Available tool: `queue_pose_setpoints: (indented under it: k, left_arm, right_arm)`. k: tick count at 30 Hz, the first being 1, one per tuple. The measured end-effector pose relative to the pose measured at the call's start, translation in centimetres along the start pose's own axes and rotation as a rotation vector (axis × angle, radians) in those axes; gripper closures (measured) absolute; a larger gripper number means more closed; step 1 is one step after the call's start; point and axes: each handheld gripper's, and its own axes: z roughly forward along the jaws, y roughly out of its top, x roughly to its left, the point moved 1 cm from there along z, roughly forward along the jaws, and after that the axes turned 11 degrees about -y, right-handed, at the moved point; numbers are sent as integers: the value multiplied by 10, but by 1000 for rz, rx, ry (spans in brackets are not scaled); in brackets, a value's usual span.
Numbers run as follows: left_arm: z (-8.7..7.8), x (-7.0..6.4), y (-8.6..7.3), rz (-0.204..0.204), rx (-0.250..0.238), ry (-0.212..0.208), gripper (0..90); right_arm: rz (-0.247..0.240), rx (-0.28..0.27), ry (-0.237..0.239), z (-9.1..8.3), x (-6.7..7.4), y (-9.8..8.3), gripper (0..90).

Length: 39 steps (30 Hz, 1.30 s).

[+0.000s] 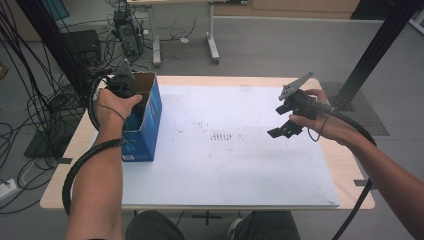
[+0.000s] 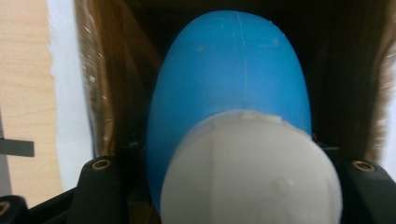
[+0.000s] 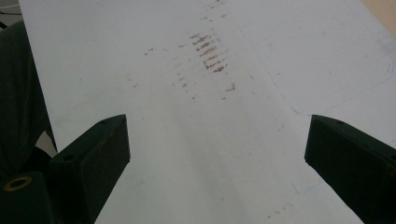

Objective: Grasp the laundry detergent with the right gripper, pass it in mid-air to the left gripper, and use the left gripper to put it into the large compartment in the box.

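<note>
I held the left hand-held gripper [image 1: 121, 86] clamped on the bottle [image 2: 233, 93] inside the box [image 1: 145, 135] to pack it, while the right hand-held gripper [image 1: 283, 127] waited apart over the counter [image 1: 225, 165].

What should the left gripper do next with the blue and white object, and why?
Probably lower it a little further, then open. The left gripper is shut on the blue and white object, which is already inside the open cardboard box. The right gripper is open over the white sheet.
</note>
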Motion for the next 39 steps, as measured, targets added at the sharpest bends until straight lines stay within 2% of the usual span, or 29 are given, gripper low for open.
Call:
queue_pose_setpoints:
  k: [1,3,14,39]
  left_arm:
    - [-1,0,0,1,-12,-1,377]
    - [-1,1,-1,-1,3,-4,377]
    - [0,1,-1,-3,11,-5,375]
    - [-1,4,-1,-5,10,-16,374]
  right_arm:
    - [-1,1,-1,0,0,0,67]
    - [0,3,-4,0,-1,0,67]
    - [0,11,-14,0,-3,1,67]
    - [-3,22,-21,-2,-3,3,67]
